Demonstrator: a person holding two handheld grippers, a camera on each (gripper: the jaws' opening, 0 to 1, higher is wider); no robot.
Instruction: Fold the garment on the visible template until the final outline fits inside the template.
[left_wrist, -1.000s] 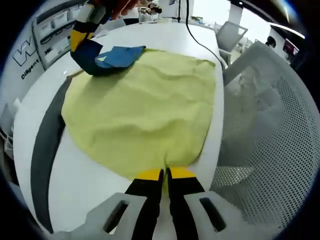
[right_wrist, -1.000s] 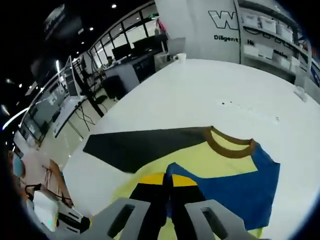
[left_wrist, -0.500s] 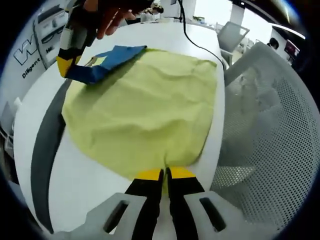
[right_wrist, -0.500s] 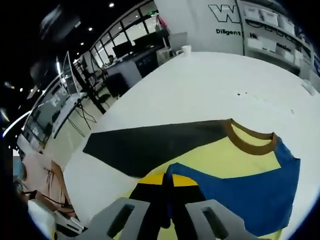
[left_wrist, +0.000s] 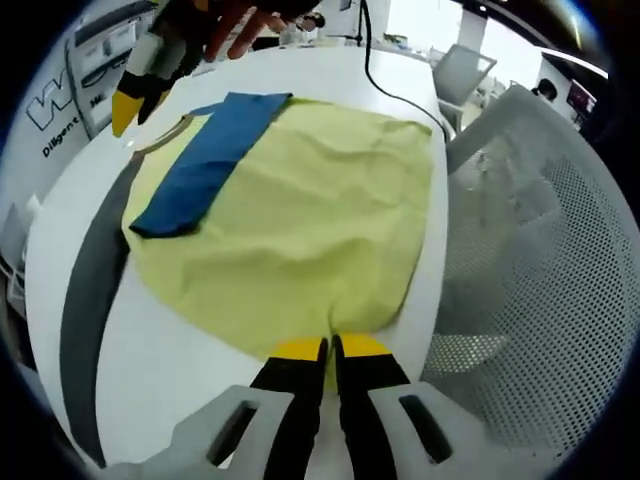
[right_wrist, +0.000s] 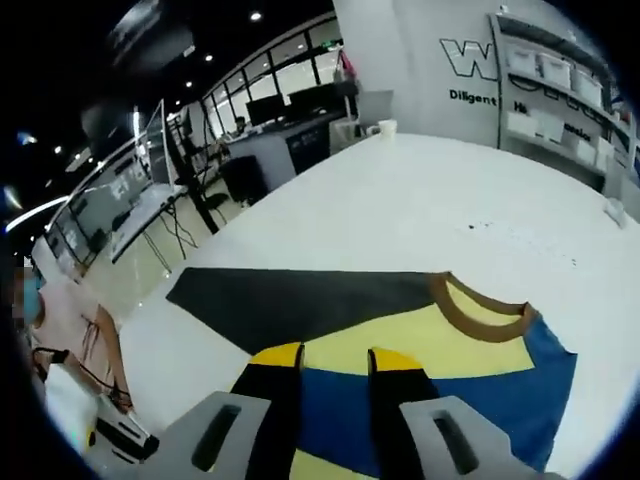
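The left gripper (left_wrist: 329, 347), fingers pressed together on the hem, anchors the yellow garment (left_wrist: 300, 220) on the white bench (left_wrist: 175, 375), while the right gripper (right_wrist: 335, 358), fingers spread, hovers over the blue sleeve (left_wrist: 205, 165) laid folded across it.

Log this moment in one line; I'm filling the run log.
left hand-held gripper: shut on shirt hem | right hand-held gripper: open over blue sleeve | sleeve: folded across shirt | table: dark template beside shirt

A white mesh chair (left_wrist: 540, 260) stands just beside the white table (left_wrist: 330, 70), where a black cable (left_wrist: 385, 75) trails. A white mug (right_wrist: 383, 128) (far edge) sits near desks with monitors (right_wrist: 270, 105).
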